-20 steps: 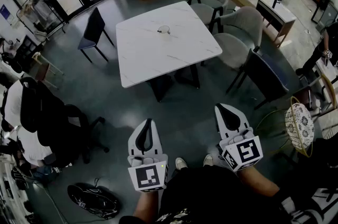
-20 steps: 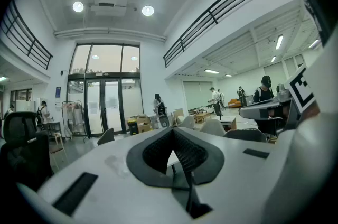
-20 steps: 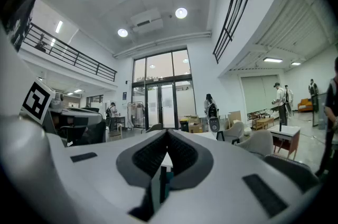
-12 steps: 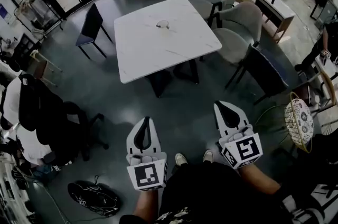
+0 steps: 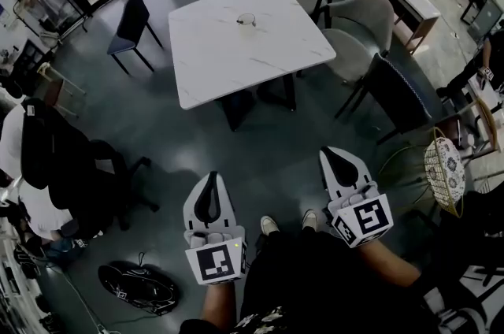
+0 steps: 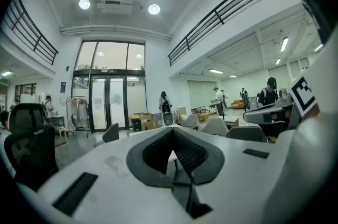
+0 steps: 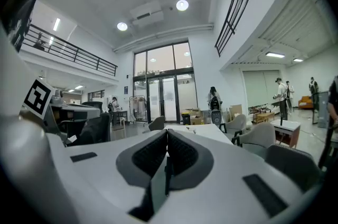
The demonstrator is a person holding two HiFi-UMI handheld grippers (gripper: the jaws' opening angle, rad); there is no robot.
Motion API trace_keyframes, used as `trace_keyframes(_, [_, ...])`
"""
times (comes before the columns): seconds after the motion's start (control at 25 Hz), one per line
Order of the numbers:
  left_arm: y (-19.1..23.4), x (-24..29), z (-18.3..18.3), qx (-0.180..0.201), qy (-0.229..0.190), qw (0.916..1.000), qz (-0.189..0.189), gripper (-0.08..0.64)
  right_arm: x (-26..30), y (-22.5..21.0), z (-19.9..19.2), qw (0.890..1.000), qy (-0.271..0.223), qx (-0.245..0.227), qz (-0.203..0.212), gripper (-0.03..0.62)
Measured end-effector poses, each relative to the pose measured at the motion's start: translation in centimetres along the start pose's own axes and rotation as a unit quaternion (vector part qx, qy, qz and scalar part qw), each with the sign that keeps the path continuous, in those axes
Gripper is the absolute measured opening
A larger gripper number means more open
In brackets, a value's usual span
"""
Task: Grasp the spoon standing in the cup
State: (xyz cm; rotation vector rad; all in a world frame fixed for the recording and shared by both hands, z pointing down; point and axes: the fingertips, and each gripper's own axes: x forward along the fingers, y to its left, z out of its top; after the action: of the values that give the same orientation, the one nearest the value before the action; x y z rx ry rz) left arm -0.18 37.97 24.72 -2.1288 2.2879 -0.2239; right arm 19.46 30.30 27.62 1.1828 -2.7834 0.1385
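A small clear cup (image 5: pixel 246 21) stands near the far side of a white marble-topped table (image 5: pixel 228 64) in the head view; the spoon in it is too small to make out. Both grippers hang low, well short of the table, over the dark floor. My left gripper (image 5: pixel 209 179) is shut with nothing in it, its tips meeting (image 6: pixel 172 129). My right gripper (image 5: pixel 333 154) is also shut and empty, jaws closed together (image 7: pixel 167 132). The table's edge shows beyond the jaw tips in both gripper views.
Grey armchairs (image 5: pixel 362 49) line the table's right side and a black chair (image 5: pixel 130 24) stands at its left. An office chair draped with a dark coat (image 5: pixel 67 175) is at my left, a black bag (image 5: pixel 130 289) on the floor. A wire basket chair (image 5: pixel 447 179) sits right.
The view has shifted forward a little; the table sits slightly nearer and higher in frame. Both grippers stay shut and low, the left one a bit lower in the picture.
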Motion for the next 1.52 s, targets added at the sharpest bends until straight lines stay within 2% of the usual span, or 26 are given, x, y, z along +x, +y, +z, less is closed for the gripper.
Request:
trace_keyframes(0.24, [1.3,-0.8,-1.7,0.005,0.003,0.9997,-0.022,0.009,0.1,2.3,-1.1,0.999,0.021,-0.017,-0.023,0.063])
trace_keyframes(0.4, [1.9,-0.5,-2.8,0.003,-0.001,0.9989,-0.048,0.009,0.0,3.3,-2.0,0.999,0.022,-0.013,-0.046,0.063])
trace_keyframes(0.56, [1.5,-0.7,-4.1,-0.013,0.012,0.9974,-0.070,0.009,-0.3,3.4,-4.1,0.997,0.046,0.001,-0.065,0.063])
trace_keyframes(0.72, [1.6,0.5,-4.2,-0.003,0.014,0.9962,-0.086,0.009,0.6,3.1,-4.6,0.996,0.048,0.010,-0.072,0.063])
trace_keyframes(1.0, [2.1,2.7,-3.7,-0.003,0.023,0.9973,-0.069,0.009,4.5,2.1,-4.1,0.998,0.034,0.019,-0.046,0.064])
trace_keyframes(1.2, [2.6,6.2,-3.5,-0.011,0.026,0.9979,-0.058,0.009,8.5,0.6,-3.1,0.999,0.024,0.020,-0.022,0.064])
trace_keyframes(1.32, [1.9,9.3,-2.7,-0.018,0.020,0.9978,-0.060,0.009,10.6,-1.9,-2.5,0.999,0.018,0.025,-0.018,0.064])
trace_keyframes(1.52, [0.8,14.6,-1.0,-0.009,0.017,0.9982,-0.056,0.009,14.1,-6.4,-0.9,1.000,0.008,0.023,-0.009,0.063])
